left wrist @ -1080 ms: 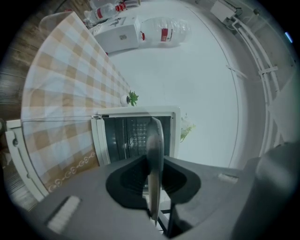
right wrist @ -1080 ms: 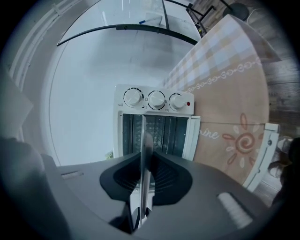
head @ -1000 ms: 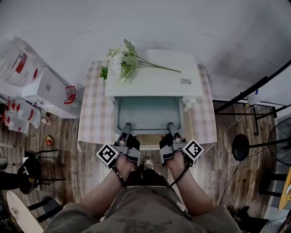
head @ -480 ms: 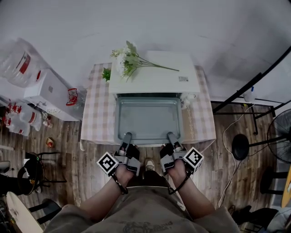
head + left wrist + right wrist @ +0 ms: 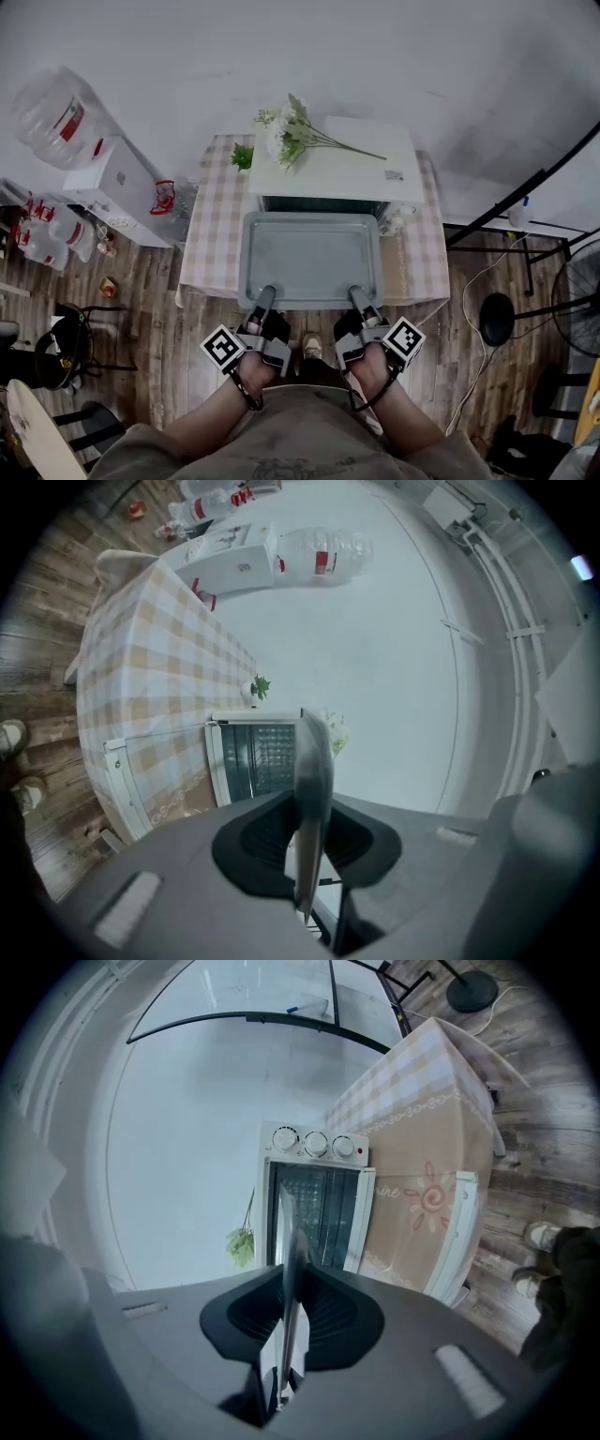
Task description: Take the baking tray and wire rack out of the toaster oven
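A grey baking tray (image 5: 312,258) hangs level in front of the white toaster oven (image 5: 337,173), almost wholly out of its mouth. My left gripper (image 5: 265,298) is shut on the tray's near rim at the left, and my right gripper (image 5: 359,298) is shut on the same rim at the right. In the left gripper view the tray (image 5: 312,780) runs edge-on between the jaws of the left gripper (image 5: 305,855). The right gripper view shows the tray (image 5: 289,1260) the same way in the right gripper (image 5: 289,1321). Behind it the oven cavity (image 5: 314,1204) stands open. I cannot make out the wire rack inside.
The oven stands on a table with a checked cloth (image 5: 211,225), its glass door (image 5: 459,1232) folded down. Flowers (image 5: 286,131) lie on the oven's top. A white water dispenser (image 5: 117,192) stands at the left. Black stands (image 5: 495,305) and a fan (image 5: 577,300) are at the right.
Both grippers have drawn back toward me with the tray, a little upward. The tray has slid from half inside the oven to nearly clear of it.
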### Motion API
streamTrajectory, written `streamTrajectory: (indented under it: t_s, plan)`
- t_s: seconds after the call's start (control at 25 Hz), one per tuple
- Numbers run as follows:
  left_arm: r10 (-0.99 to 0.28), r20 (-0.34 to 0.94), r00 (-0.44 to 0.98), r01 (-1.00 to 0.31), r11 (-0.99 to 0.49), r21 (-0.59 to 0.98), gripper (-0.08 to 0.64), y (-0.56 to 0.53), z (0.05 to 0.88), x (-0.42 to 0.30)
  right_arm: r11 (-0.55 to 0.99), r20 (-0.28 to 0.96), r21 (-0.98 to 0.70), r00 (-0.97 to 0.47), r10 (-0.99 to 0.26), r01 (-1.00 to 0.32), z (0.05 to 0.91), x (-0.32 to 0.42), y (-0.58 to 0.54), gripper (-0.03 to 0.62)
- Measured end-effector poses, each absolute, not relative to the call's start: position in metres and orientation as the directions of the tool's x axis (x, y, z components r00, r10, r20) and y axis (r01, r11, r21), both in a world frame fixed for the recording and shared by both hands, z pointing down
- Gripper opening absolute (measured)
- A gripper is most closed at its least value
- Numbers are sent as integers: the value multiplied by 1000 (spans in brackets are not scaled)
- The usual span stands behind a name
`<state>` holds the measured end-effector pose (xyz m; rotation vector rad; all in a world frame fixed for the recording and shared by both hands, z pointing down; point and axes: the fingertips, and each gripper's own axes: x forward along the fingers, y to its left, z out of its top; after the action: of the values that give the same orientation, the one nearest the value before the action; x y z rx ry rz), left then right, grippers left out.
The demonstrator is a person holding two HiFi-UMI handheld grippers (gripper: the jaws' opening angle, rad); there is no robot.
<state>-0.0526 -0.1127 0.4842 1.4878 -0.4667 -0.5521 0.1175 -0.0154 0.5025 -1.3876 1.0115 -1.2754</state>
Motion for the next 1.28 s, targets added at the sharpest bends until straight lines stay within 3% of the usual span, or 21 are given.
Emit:
streamTrajectory:
  t_s: [0.32, 0.96, 1.28]
  plan:
    - [-697, -70, 714, 51, -48, 998, 55, -135, 474, -99, -188, 188, -982, -22, -982, 16, 501, 79, -57, 67]
    - [-891, -1, 454, -27, -15, 1000, 55, -153, 497, -237, -243, 234, -970, -356, -905, -21, 530, -43, -135, 67]
    - [-925, 2, 379, -26, -9, 1000, 57, -161, 508, -271, -258, 250, -965, -421, -872, -40, 543, -75, -158, 69]
